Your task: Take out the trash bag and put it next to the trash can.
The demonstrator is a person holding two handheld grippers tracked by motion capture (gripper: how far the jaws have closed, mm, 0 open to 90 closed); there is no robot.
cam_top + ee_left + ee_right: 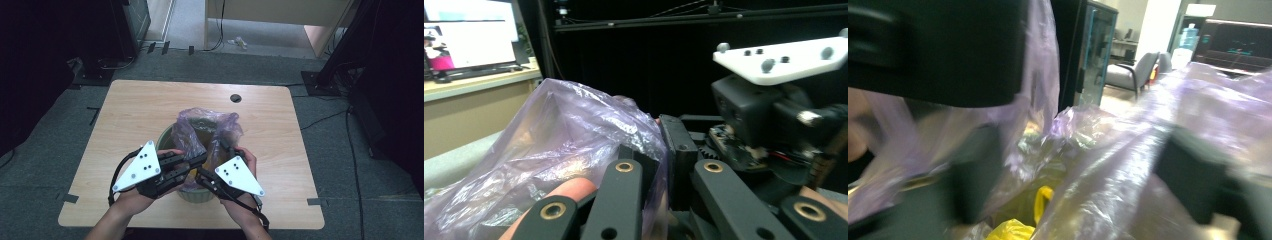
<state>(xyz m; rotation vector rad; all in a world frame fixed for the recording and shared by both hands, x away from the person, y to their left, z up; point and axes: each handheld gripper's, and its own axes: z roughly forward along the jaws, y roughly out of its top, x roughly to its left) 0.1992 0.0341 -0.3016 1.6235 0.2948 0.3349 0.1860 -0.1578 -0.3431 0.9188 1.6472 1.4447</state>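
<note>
A pale green bin point(167, 134) stands at the middle of the wooden table point(135, 105), lined with a thin purple bag point(205, 122). Both hands hold grippers at the bin's near rim. My left gripper point(200, 160) reaches in from the left. In the left gripper view its jaws point(660, 160) stand close together with a fold of the bag point(564, 135) pinched between them. My right gripper point(223, 145) points into the bag mouth. In the right gripper view, which is blurred, its jaws stand wide apart with bag film point(1108, 165) draped across them. Something yellow point(1013, 230) lies inside the bag.
A round cable hole point(235, 98) sits near the table's far edge. Dark stands and cables flank the table on the grey floor. A wooden desk point(280, 12) stands beyond. The right gripper's body point(754, 115) is close in front of the left one.
</note>
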